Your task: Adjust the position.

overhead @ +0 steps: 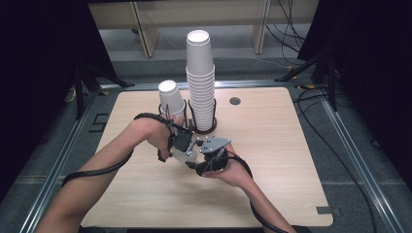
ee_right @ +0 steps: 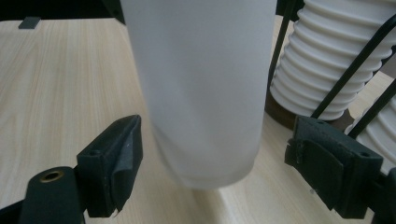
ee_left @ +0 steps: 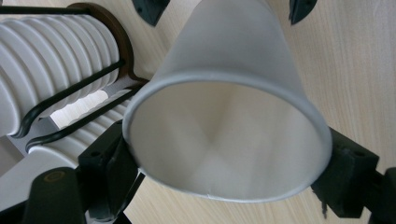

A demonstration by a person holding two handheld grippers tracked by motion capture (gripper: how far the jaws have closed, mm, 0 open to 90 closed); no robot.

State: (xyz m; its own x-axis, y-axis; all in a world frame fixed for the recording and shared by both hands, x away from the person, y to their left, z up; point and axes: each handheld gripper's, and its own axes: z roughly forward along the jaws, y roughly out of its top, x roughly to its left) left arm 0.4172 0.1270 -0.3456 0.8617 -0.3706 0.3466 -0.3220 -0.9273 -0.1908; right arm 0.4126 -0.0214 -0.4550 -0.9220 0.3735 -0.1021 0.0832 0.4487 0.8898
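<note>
paper cup (ee_left: 224, 116) clamped in left tool (ee_left: 224, 186)

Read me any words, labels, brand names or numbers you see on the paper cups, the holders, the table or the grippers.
None can be read.
White paper cup held at its rim by the left gripper: plain, no print.
Tall stack of white paper cups and shorter stack in black wire holders: plain.
Light wooden table: bare wood grain, a round dark plug, no lettering.
Grey plate on the right gripper: no marking visible at this size.
</note>
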